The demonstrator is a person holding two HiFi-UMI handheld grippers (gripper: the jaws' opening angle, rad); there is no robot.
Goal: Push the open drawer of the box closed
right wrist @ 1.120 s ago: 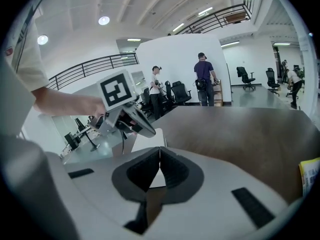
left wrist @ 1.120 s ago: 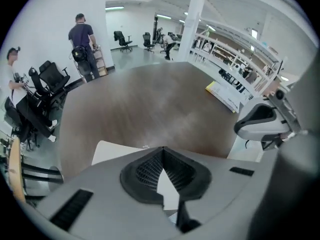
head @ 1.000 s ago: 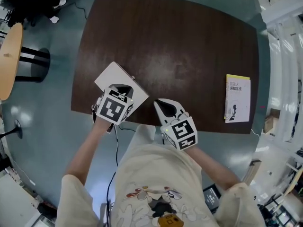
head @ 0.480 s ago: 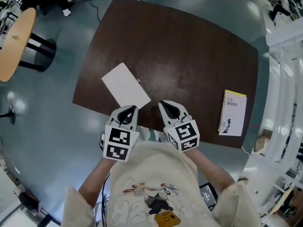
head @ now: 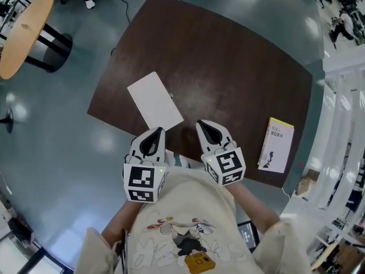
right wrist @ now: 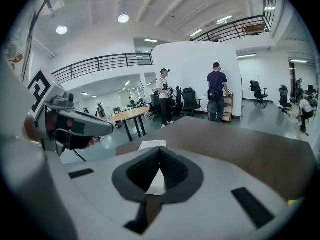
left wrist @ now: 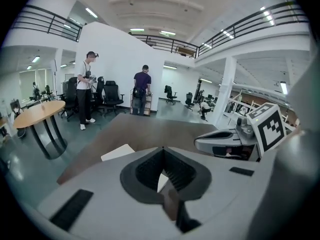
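Note:
The white box (head: pixel 155 100) lies flat near the left front corner of the dark brown table (head: pixel 228 67). From above it looks like a plain slab with a tiny knob on its right edge, and no drawer sticks out. My left gripper (head: pixel 156 131) is shut and empty, just off the table's near edge, a short way from the box. Beside it, my right gripper (head: pixel 206 125) is also shut and empty. In the left gripper view the box (left wrist: pixel 119 152) shows past the shut left gripper (left wrist: pixel 162 150). In the right gripper view the box (right wrist: pixel 152 145) lies beyond the shut right gripper (right wrist: pixel 159 150).
A yellow and white book (head: pixel 277 144) lies at the table's right front edge. A round wooden table (head: pixel 25 33) stands on the floor at far left. People and office chairs (right wrist: pixel 190 100) stand beyond the table's far side.
My left gripper has drawn back from the box's near edge to off the table's front edge. The right gripper has stayed about where it was.

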